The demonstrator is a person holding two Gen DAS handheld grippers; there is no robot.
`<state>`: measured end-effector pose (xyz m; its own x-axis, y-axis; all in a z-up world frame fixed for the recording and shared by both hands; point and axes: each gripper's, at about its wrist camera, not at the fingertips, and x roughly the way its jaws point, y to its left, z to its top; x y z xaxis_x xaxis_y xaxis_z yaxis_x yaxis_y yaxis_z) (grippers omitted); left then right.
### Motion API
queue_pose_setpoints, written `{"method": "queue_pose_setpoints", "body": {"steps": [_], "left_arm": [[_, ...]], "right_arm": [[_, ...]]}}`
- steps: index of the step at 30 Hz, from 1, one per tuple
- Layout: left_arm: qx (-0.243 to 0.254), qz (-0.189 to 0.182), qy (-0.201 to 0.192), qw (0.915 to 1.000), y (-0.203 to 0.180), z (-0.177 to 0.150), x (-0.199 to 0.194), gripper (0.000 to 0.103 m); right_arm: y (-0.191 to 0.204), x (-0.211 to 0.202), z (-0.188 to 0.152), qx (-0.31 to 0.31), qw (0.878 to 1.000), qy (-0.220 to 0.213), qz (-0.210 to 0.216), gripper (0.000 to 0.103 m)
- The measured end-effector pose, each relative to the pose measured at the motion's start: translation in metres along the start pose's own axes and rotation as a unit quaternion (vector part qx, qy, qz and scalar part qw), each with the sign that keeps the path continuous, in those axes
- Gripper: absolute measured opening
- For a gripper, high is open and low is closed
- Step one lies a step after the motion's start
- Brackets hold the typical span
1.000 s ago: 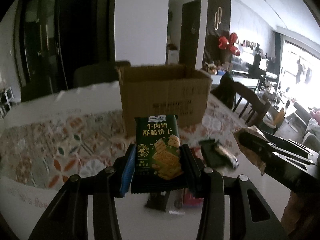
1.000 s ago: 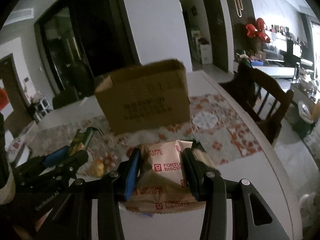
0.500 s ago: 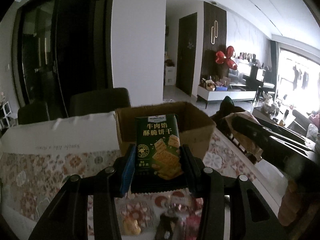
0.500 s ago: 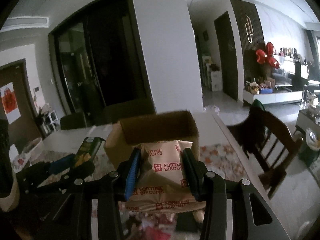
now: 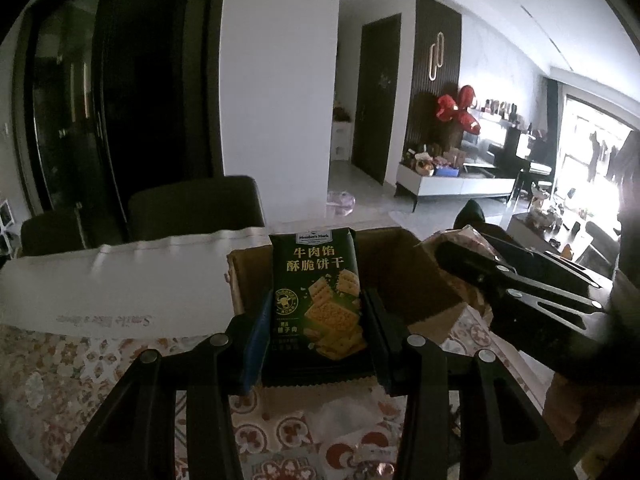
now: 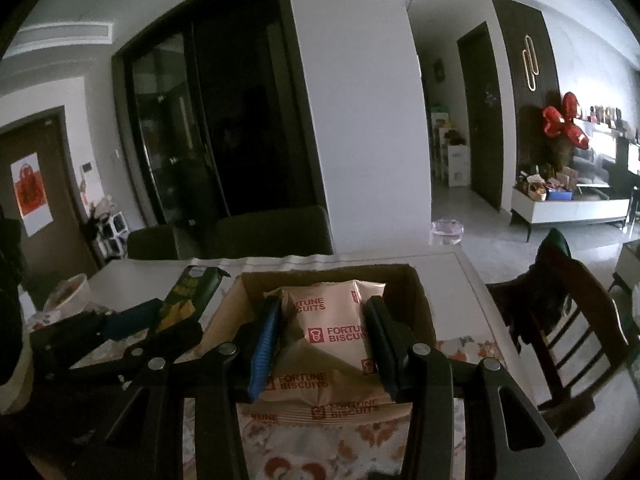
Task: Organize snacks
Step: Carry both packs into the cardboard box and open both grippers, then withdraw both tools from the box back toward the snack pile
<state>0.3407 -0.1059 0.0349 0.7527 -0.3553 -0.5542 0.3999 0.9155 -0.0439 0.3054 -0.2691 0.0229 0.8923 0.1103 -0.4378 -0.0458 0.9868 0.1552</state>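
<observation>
My left gripper (image 5: 314, 312) is shut on a dark green cracker packet (image 5: 318, 284) and holds it upright over the near rim of the open cardboard box (image 5: 404, 264). My right gripper (image 6: 320, 320) is shut on a tan Fortune Biscuits packet (image 6: 324, 340) and holds it above the same box (image 6: 416, 296). In the left wrist view the right gripper (image 5: 520, 280) reaches in from the right. In the right wrist view the left gripper (image 6: 120, 336) with the green packet (image 6: 188, 300) sits at the left.
The box stands on a table with a patterned cloth (image 5: 60, 364). Loose snack wrappers (image 5: 360, 440) lie on the cloth below my left gripper. Dark chairs (image 5: 192, 208) stand behind the table, and a wooden chair (image 6: 568, 312) at its right.
Both grippers have risen and moved forward with their packets, from in front of the box to above its opening. The box interior now shows from above.
</observation>
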Motion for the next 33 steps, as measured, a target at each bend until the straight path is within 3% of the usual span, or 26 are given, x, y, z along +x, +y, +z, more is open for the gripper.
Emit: {"method": "queue_pose_setpoints", "body": {"steps": [12,14,15,16,17,18,25,33], "left_arm": [[-0.01,-0.022,0.075,0.9969,0.01,0.015,0.073,0.045],[-0.014,-0.021,0.079,0.9966,0.01,0.014,0.075,0.049],[-0.016,-0.019,0.079,0.9966,0.01,0.013,0.076,0.057],[-0.016,-0.016,0.077,0.9968,0.01,0.014,0.076,0.065],[-0.017,-0.01,0.071,0.9973,0.011,0.014,0.074,0.066],[-0.014,-0.005,0.066,0.9977,0.011,0.013,0.071,0.067],[0.0,0.038,0.032,0.9988,0.014,0.007,0.045,0.084],[0.021,0.089,-0.027,0.9955,0.015,-0.009,-0.015,0.101]], "right_arm": [[-0.024,0.074,0.008,0.016,0.998,0.059,-0.005,0.045],[-0.026,0.083,0.008,0.018,0.997,0.071,-0.008,0.045],[-0.026,0.086,0.008,0.02,0.997,0.077,-0.009,0.046],[-0.027,0.089,0.007,0.02,0.996,0.081,-0.008,0.05],[-0.027,0.091,0.007,0.019,0.996,0.087,-0.01,0.064],[-0.027,0.092,0.006,0.018,0.996,0.087,-0.015,0.071],[-0.024,0.076,0.0,0.02,0.996,0.075,-0.042,0.071],[-0.001,0.024,-0.013,0.012,0.997,0.031,-0.07,0.082]]}}
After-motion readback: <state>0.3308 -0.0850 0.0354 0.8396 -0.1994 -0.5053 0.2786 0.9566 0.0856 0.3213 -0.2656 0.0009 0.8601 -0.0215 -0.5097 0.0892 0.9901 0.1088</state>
